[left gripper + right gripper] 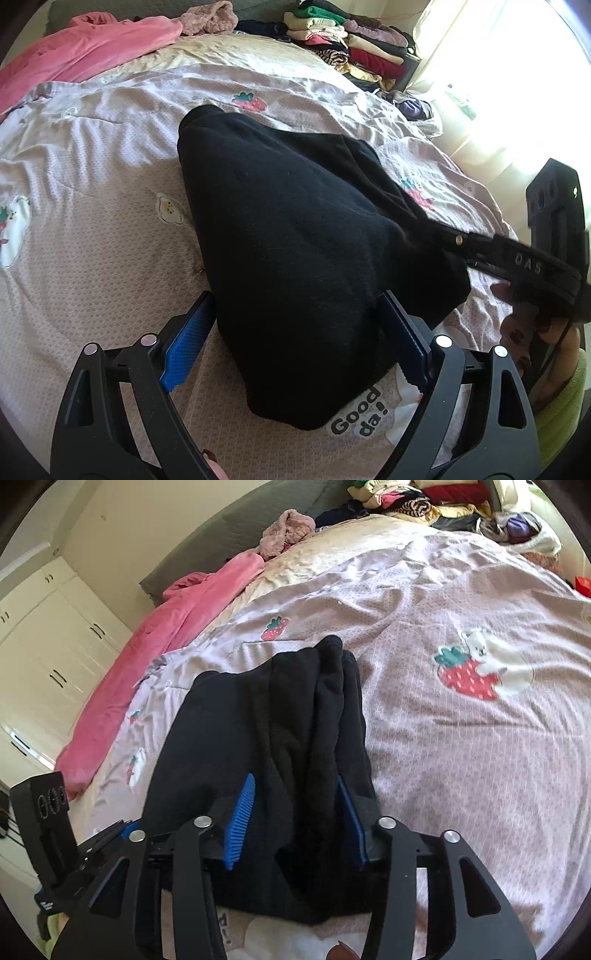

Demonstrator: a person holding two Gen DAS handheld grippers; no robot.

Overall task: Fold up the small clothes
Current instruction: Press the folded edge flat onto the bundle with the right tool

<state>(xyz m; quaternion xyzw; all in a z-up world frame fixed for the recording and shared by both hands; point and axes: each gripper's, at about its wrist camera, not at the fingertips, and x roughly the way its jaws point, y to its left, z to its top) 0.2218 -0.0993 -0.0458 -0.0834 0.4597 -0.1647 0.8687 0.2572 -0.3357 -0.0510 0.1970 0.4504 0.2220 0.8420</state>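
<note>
Danger of a fold coming undone, judged from the lie of things. Pictured on the strawberry-print bedspread [92,203]: black garment [303,240], doubled into a thick wedge, near corner toward both cameras, well apart from the pile of folded clothes [351,44] at the far edge of the bed.

Straddled that near corner with the left gripper [295,295], jaws spread wide, one blue pad on either side of the fabric, neither seen pinching it. Tilted steeply down toward the bed, low over the cloth.

Reached in from the other side with the right gripper [295,779], jaws parted about halfway around a bunch of upright ridges in the black cloth. Showed the ribbed face of one pad bare, so read as let go rather than clamped, with fabric lying between the pads. Angled downward too, close above the garment's near hem.

Could have snagged fleecy pile on a ribbed pad on pulling away, lifting the top layer and spoiling the fold. Could equally have left those bunched ridges standing, making a lumpy, lopsided bundle, unless smoothed flat. Risked dragging the loose bedspread along with any low sweep.
</note>
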